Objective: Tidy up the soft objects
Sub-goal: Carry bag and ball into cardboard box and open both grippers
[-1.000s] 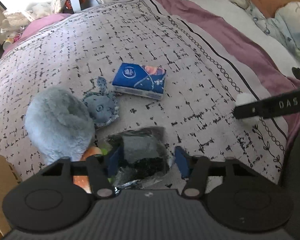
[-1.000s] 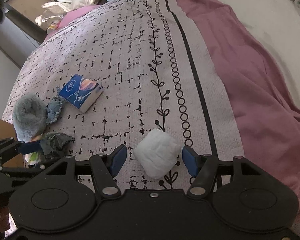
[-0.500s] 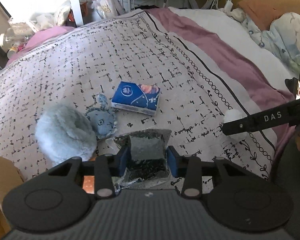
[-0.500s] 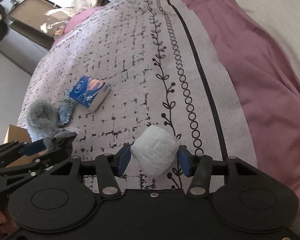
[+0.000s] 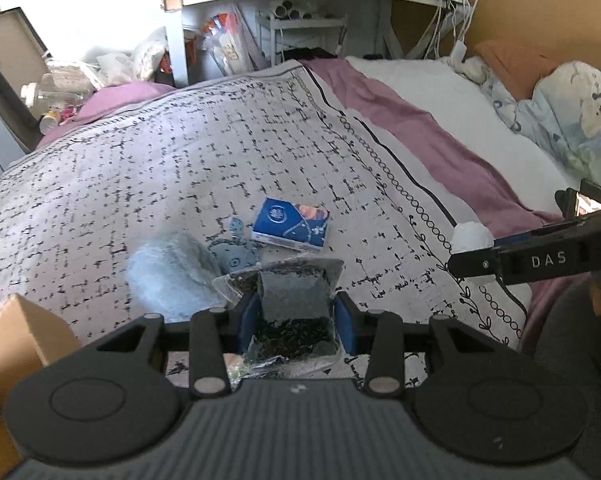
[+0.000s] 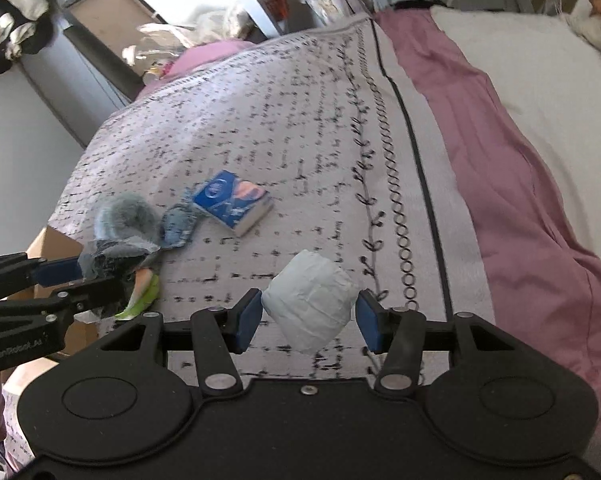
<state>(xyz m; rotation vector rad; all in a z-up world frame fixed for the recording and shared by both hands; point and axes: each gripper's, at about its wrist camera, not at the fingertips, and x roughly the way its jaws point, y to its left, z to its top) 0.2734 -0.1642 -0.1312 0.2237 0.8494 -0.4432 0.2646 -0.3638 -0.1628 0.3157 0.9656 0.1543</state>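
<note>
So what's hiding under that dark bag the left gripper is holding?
Under the dark bag, held by the left gripper, the right view shows something orange and green poking out. The bag covers the rest, so I can't tell what it is.

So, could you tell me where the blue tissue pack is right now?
The blue tissue pack lies mid-bedspread in both views, just right of the small blue plush, beyond both grippers.

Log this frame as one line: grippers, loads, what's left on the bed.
left gripper: shut on dark foil pouch | right gripper: shut on white wad | bed: blue tissue pack, grey plush
</note>
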